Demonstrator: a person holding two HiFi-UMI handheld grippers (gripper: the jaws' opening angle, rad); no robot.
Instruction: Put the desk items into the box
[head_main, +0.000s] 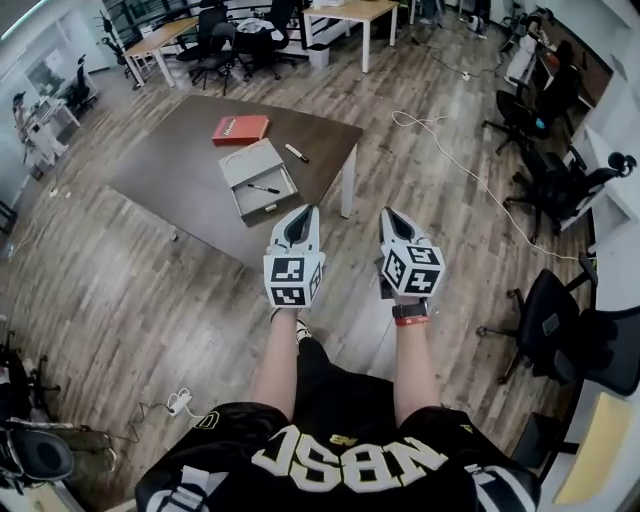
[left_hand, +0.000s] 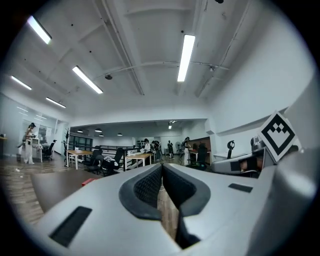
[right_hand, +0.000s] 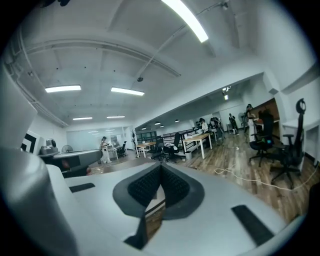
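Observation:
A dark brown table (head_main: 190, 170) stands ahead of me in the head view. On it lie a red book (head_main: 240, 129), an open grey box (head_main: 246, 165) with a black pen (head_main: 263, 188) inside, and a white marker (head_main: 297, 153) beside the box. My left gripper (head_main: 302, 214) and right gripper (head_main: 391, 215) are held side by side over the wooden floor, short of the table's near edge. Both are shut and hold nothing. In the left gripper view the left gripper (left_hand: 161, 166) points level across the room, as does the right gripper (right_hand: 161, 166) in its own view.
Black office chairs (head_main: 555, 320) stand at the right, and a white cable (head_main: 470, 170) runs across the floor. A power strip (head_main: 180, 402) lies at the lower left. Light wooden desks (head_main: 350, 12) and more chairs fill the back of the room.

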